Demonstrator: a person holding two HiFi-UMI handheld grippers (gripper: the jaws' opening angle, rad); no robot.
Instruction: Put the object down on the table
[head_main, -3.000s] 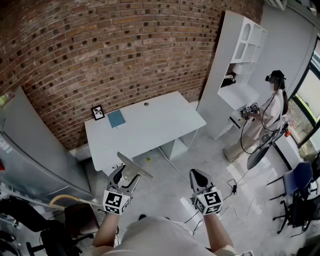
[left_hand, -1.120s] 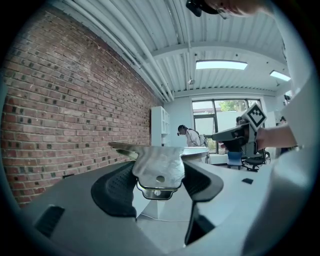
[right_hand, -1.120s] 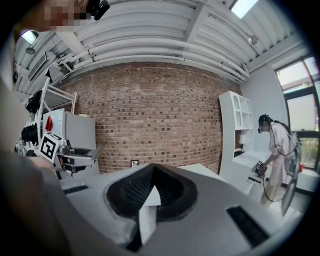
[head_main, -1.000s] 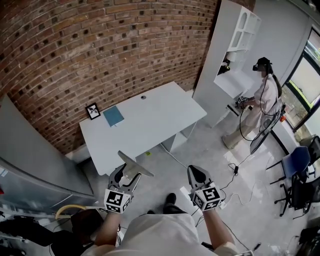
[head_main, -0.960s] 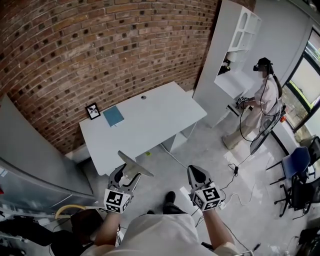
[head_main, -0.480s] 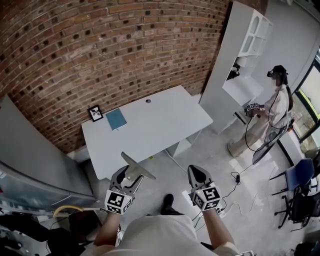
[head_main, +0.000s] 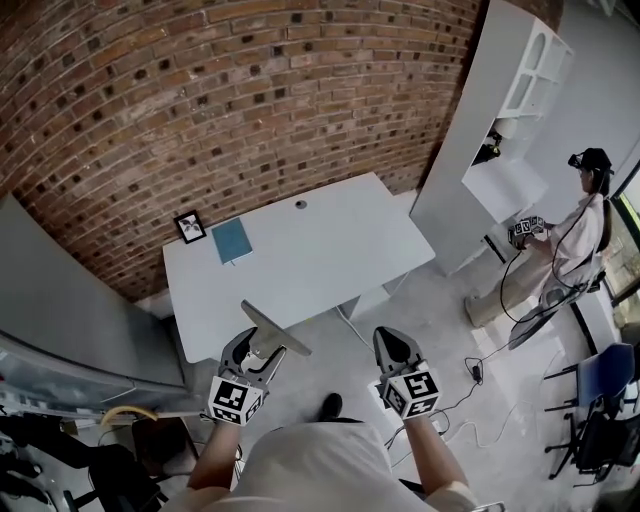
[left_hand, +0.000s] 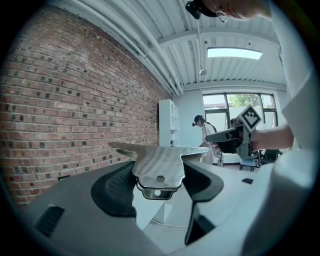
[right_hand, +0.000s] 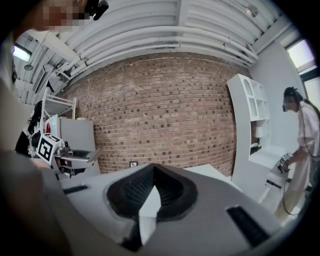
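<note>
Brick wall (head_main: 200, 100), white shelving (head_main: 510, 110), apparently concrete floor (head_main: 440, 320).

Left forearm (head_main: 212, 456), right forearm (head_main: 432, 462) bare, reaching forward side by side, apart. Left gripper (head_main: 255, 352) jaws spread wide, pads pressing flat metal piece (left_hand: 160, 162) between them. Right gripper (head_main: 393, 347) jaws together, tips touching, nothing between

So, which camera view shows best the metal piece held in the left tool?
The left gripper view: the metal piece fills the centre, clamped in the left tool. The head view shows it small, from above. The right gripper view shows only its distant edge.
</note>
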